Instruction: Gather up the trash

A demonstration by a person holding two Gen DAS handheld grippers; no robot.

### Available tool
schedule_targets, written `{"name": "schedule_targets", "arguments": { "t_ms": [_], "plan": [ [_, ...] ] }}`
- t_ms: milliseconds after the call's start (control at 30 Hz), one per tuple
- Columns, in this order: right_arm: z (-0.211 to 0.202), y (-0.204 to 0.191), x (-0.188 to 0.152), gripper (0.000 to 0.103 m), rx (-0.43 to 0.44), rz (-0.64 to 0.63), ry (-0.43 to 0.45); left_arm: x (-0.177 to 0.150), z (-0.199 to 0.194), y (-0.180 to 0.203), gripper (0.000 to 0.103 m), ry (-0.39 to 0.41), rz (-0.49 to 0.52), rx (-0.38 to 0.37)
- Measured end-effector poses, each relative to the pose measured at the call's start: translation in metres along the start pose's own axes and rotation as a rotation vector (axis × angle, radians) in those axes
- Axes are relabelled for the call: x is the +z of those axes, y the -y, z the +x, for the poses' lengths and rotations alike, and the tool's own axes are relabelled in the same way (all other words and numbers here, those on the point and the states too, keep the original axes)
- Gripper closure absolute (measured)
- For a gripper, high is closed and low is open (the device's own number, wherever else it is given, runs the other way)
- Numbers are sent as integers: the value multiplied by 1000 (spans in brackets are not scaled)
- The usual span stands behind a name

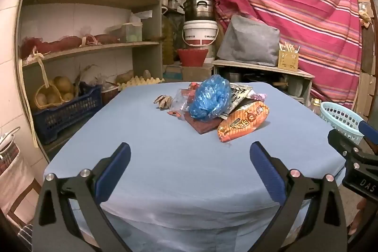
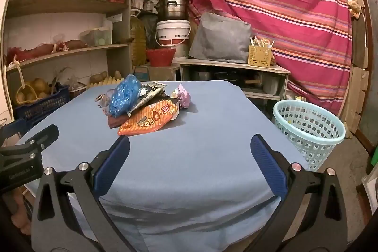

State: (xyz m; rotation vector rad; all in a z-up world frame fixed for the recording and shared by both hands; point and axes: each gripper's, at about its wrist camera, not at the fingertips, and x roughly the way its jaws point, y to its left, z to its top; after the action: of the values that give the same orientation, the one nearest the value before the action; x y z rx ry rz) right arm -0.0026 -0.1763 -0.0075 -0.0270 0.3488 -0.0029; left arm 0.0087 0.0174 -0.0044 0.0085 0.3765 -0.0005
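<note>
Nothing looked collected yet: the trash pile (image 2: 144,105) lay on the far table (image 2: 212,134), the basket (image 2: 309,131) stood right, and left gripper (image 1: 190,157) and right gripper (image 2: 190,155) gaped wide, empty.

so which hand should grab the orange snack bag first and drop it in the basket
Right, probably. The light blue basket stands on the floor on the right gripper's side, and the orange snack bag lies just ahead of its open jaws. The left gripper, also open, is farther from the basket.

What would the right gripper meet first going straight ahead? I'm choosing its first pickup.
Probably the orange snack wrapper, nearest piece of the pile; the right gripper is open, depth uncertain.
</note>
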Motion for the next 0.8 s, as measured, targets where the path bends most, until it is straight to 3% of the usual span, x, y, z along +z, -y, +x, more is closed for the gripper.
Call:
{"name": "schedule_targets", "arguments": {
  "t_ms": [800],
  "plan": [
    [-5,1,0,4,-5,-6,2,3,-7,6,5,12,12,-5]
  ]
}}
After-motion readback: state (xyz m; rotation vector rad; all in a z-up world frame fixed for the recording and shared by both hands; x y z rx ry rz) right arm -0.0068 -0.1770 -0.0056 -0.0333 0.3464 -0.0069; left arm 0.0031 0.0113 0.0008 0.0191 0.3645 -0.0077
